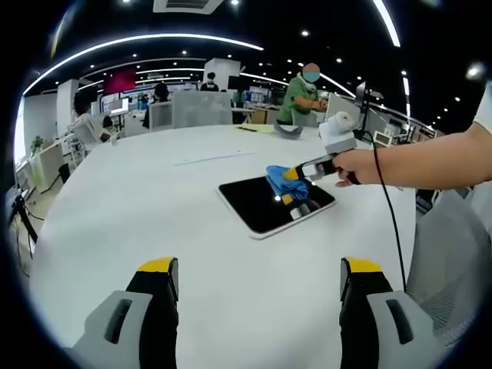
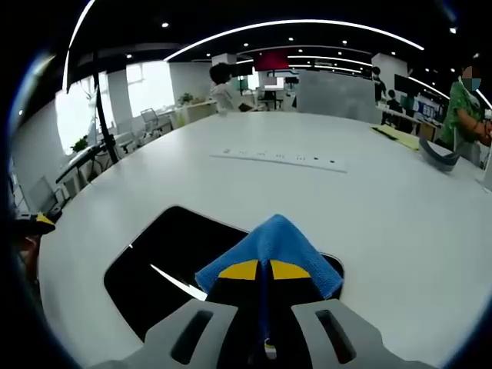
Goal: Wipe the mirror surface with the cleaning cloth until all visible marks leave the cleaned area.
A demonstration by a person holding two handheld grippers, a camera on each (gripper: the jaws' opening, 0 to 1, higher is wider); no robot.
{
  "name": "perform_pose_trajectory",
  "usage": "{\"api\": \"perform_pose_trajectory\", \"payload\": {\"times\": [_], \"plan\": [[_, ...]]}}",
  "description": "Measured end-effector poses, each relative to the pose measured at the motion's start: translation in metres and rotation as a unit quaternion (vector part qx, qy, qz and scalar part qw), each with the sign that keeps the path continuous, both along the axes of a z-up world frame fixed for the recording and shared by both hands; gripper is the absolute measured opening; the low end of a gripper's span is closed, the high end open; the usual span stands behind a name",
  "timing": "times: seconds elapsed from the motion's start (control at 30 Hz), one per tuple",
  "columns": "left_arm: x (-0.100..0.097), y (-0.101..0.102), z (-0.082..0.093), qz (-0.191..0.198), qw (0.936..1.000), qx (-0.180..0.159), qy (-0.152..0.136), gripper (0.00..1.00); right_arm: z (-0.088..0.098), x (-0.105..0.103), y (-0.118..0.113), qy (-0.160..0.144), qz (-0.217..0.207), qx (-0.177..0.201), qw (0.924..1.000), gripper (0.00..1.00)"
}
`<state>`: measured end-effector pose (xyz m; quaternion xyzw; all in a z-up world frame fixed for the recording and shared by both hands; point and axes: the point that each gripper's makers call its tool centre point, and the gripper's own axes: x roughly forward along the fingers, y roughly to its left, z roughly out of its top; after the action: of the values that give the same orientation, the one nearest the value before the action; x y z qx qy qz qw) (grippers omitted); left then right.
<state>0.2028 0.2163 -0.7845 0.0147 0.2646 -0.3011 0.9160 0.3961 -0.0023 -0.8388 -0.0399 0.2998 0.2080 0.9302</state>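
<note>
A dark rectangular mirror (image 1: pixel 265 204) with a white rim lies flat on the white round table (image 1: pixel 154 200). My right gripper (image 1: pixel 296 184), held by a hand coming in from the right, is shut on a blue cleaning cloth (image 1: pixel 283 178) and presses it on the mirror's far right part. In the right gripper view the blue cloth (image 2: pixel 269 246) is pinched between the closed yellow-tipped jaws of my right gripper (image 2: pixel 263 270) over the mirror (image 2: pixel 169 265). My left gripper (image 1: pixel 260 273) stands open above bare table, well short of the mirror, holding nothing.
A thin strip (image 2: pixel 280 160) lies across the table's middle. A grey curved object (image 1: pixel 289 131) and yellow sheets (image 2: pixel 400 135) sit at the far edge. A cable (image 1: pixel 388 207) trails from the right gripper. People stand at desks beyond; a grey chair (image 1: pixel 450 254) is at right.
</note>
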Motion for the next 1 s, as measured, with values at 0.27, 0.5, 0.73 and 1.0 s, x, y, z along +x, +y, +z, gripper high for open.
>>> {"api": "perform_pose_trajectory", "payload": {"times": [0.27,0.5,0.73,1.0], "plan": [[-0.001,0.001,0.001,0.001,1.0,0.001,0.0,0.87,0.0,0.0,-0.002,-0.001,-0.005,0.002,1.0,0.0],[-0.008,0.005,-0.001,0.007,1.0,0.001,0.002,0.87,0.0,0.0,-0.01,-0.004,-0.014,0.002,0.9999,0.0],[-0.012,0.005,-0.001,0.007,1.0,0.002,0.004,0.87,0.001,-0.003,-0.019,-0.005,-0.025,0.001,0.9997,0.0],[-0.012,0.003,0.002,0.006,1.0,0.001,-0.001,0.87,0.0,-0.006,-0.025,-0.007,-0.036,0.005,0.9993,0.0]]}}
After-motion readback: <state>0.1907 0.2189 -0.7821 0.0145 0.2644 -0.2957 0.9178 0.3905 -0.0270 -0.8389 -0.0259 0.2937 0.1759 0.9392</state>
